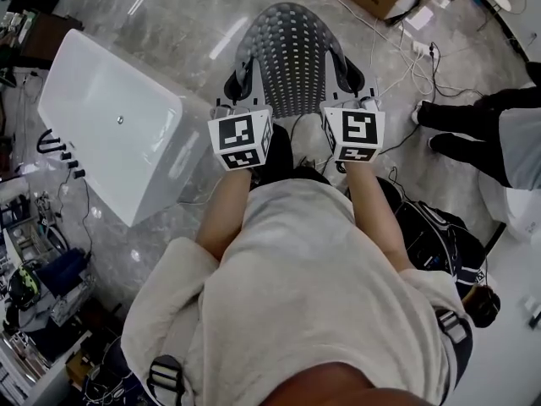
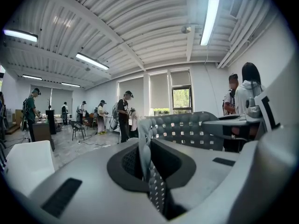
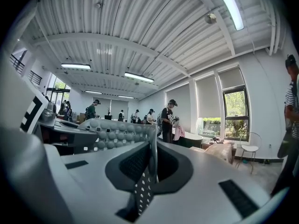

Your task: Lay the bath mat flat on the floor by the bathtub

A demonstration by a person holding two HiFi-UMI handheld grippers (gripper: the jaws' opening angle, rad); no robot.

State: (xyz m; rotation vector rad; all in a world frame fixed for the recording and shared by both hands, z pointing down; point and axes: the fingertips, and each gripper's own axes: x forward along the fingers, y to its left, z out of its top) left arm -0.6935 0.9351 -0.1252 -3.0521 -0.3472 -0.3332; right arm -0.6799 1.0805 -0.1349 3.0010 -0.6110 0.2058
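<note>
Between the nearly closed jaws of your left gripper (image 2: 145, 155) sits the thin near edge of the grey perforated rubber bath mat (image 2: 187, 130), pinched at its near left corner. Your right gripper (image 3: 152, 160) is clamped just as narrowly on the near right corner.

Holding those two corners apart stretches the near edge between your hands. That way the mat hangs open as one sheet instead of folding on itself, which is what a flat lay needs.

From the head view the mat runs away from you between the grippers, and its rounded far end curls down toward the glossy grey marble-pattern floor (image 1: 194, 24). I cannot tell whether that end touches the floor.

The white rectangular bathtub (image 1: 110, 117) stands on the floor to your left, one corner near the mat's left edge, so you look roughly lined up beside it. My guess is that lowering both hands evenly comes next.

Thin cables (image 1: 406, 57) lie on the floor beyond the mat's right edge, and a bystander's dark-trousered legs (image 1: 473, 129) stand further right. Take care that the right edge doesn't settle on the wires.
</note>
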